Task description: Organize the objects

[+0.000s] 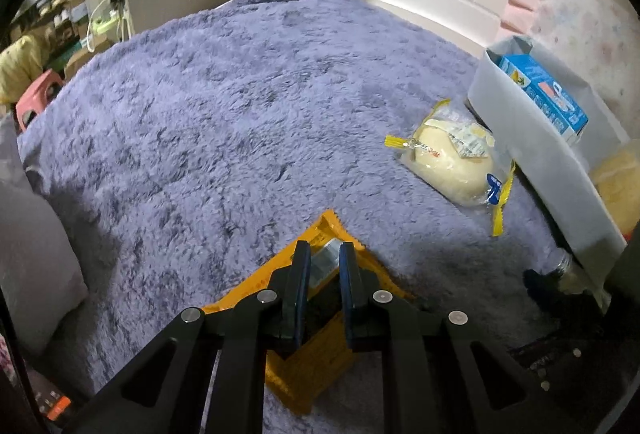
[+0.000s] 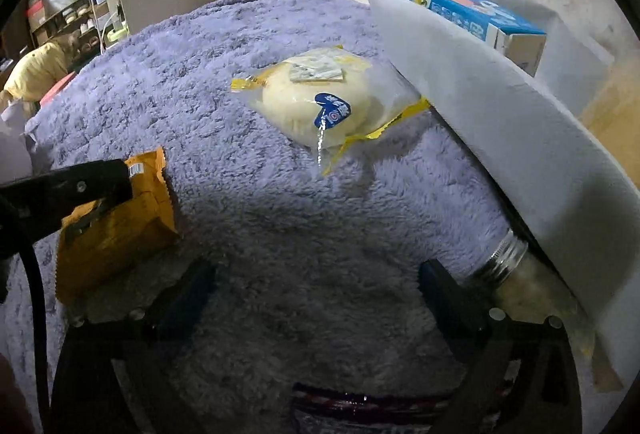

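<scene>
An orange snack packet [image 1: 320,354] lies on the purple fluffy blanket [image 1: 220,122], and my left gripper [image 1: 324,254] is shut on its upper edge. The right wrist view shows the same packet [image 2: 120,230] at the left under the left gripper [image 2: 112,190]. My right gripper [image 2: 316,294] stands wide open over bare blanket [image 2: 312,234], nothing between its fingers. A glass jar [image 2: 508,266] lies just beyond its right finger, partly under a grey bin [image 2: 500,106]. A bagged pale bun [image 2: 316,102] rests against the bin, which holds a blue carton [image 2: 480,14].
A grey pillow [image 1: 36,254] sits at the blanket's left edge, with a pink stool [image 1: 40,90] and cluttered shelves [image 1: 72,14] beyond. A person in yellow [image 2: 36,70] crouches at far left. A dark red striped object [image 2: 360,406] shows beneath the right gripper.
</scene>
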Motion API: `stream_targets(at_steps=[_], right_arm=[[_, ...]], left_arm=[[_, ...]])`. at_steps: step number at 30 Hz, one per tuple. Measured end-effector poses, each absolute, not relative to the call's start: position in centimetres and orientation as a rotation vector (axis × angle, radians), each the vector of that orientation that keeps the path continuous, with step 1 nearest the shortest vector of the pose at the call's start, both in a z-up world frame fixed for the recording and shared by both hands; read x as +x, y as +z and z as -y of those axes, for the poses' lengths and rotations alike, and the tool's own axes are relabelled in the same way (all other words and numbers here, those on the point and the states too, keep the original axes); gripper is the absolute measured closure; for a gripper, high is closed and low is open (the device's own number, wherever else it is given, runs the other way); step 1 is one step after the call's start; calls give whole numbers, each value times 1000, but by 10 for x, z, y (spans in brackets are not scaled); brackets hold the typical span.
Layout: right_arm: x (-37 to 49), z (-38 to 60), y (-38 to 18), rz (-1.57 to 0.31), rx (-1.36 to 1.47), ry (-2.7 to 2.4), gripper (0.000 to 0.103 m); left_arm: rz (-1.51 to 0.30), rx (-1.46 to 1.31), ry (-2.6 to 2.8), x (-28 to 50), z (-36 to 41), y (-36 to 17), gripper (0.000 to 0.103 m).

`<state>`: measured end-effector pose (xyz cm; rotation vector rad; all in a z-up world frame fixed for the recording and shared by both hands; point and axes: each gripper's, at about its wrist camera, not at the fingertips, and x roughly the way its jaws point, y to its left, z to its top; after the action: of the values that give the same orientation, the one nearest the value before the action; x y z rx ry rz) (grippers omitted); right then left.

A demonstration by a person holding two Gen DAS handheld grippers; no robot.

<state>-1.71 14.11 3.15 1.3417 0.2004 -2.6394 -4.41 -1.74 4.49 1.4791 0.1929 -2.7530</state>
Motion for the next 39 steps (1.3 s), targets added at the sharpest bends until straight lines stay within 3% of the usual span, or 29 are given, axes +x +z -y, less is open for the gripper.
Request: stream_targets(at_steps=[9,18,26,39], right_arm=[[-16,-144,34,-198,1340,-2639,0],[-17,-142,34,-199,1340,-2639,0],[-17,-143,34,-198,1341,-2640,0],[-16,-143,34,-198,1341,-2641,0]], left_arm=[[-260,1417,-2790,-50,21,40,88],[-120,1333,-2809,-51,12,34,88],[-236,1356,-2813,-54,23,34,88],[-227,1369,-2809,-54,21,34,88]])
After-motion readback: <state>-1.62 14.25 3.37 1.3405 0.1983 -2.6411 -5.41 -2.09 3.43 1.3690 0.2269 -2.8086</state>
